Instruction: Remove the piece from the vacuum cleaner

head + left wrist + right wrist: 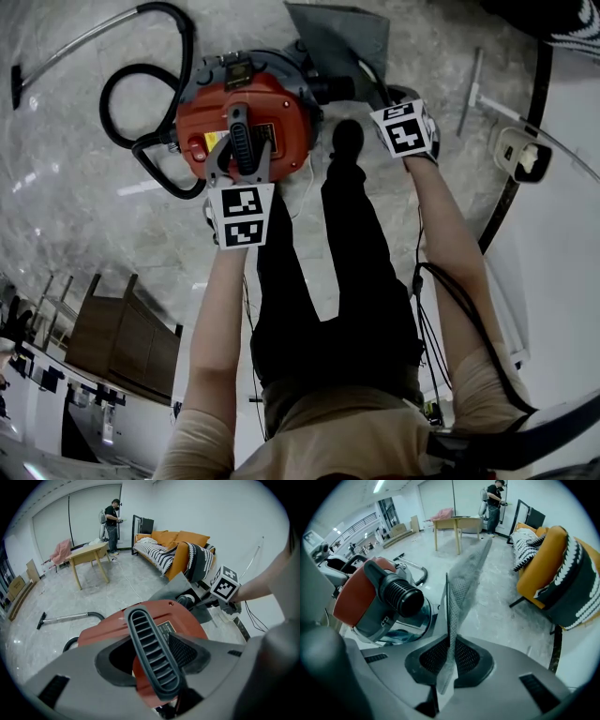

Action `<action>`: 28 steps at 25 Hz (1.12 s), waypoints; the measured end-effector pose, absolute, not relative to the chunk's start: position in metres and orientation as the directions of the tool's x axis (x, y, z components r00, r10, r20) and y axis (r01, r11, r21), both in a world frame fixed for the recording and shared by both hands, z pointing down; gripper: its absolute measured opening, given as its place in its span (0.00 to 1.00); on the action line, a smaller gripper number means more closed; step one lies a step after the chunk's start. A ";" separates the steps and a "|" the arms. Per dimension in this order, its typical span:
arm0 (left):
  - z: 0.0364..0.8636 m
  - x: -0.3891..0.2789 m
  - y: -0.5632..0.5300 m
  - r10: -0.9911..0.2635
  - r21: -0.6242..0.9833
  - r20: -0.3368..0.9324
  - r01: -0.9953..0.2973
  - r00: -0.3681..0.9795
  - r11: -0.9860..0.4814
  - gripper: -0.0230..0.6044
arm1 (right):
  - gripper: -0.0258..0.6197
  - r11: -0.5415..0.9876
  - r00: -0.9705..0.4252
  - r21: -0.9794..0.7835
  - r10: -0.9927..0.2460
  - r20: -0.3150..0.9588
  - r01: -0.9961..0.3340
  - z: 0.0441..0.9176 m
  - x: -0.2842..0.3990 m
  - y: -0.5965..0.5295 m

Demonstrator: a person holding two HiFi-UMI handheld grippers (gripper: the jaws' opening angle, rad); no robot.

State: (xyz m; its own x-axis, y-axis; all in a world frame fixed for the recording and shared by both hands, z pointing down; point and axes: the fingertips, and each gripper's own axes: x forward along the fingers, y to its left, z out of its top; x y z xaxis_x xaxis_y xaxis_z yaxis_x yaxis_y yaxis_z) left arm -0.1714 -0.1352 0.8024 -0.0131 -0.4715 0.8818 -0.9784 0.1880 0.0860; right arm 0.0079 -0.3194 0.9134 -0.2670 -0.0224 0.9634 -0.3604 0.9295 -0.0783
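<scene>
Red vacuum cleaner (277, 103) pinned by handle (149, 644) in clenched left gripper (157, 667), likely to stop canister shifting. Grey mesh piece (464, 583) at its 1 o'clock, beside hose inlet (401, 597), pinched edge-on by right gripper (449, 656) for pulling clear.

In the head view, the marker cubes (242, 214) cover where the left tool (154, 667) meets the vacuum cleaner (246, 112) handle (151, 648) and where the right tool (447, 663) pinches the grey mesh piece (461, 583). The lid's label (166, 631) is too small to read. The sofa (553, 573) runs off at the edge. What the far person (493, 498) holds is too small to tell.
</scene>
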 end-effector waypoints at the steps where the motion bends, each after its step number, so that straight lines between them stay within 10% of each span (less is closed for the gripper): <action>1: 0.802 -0.172 -0.135 -0.473 0.085 0.881 -0.978 -0.015 0.188 0.39 | 0.07 0.923 -0.256 -0.078 -0.023 0.966 -0.377 0.914 0.015 -0.323; 28: 0.804 -0.172 -0.135 -0.461 0.085 0.887 -0.979 -0.012 0.188 0.39 | 0.08 0.579 -0.141 -0.071 -0.077 0.987 -0.812 0.908 0.175 -0.357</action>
State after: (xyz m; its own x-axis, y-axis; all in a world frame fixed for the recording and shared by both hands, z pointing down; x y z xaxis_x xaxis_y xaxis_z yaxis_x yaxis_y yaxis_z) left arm -0.1721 -0.1353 0.8039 -0.0118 -0.4612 0.8872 -0.9786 0.1877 0.0845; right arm 0.1748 -0.3566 0.9082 -0.1407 -0.0772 0.9870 -0.8125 0.5787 -0.0705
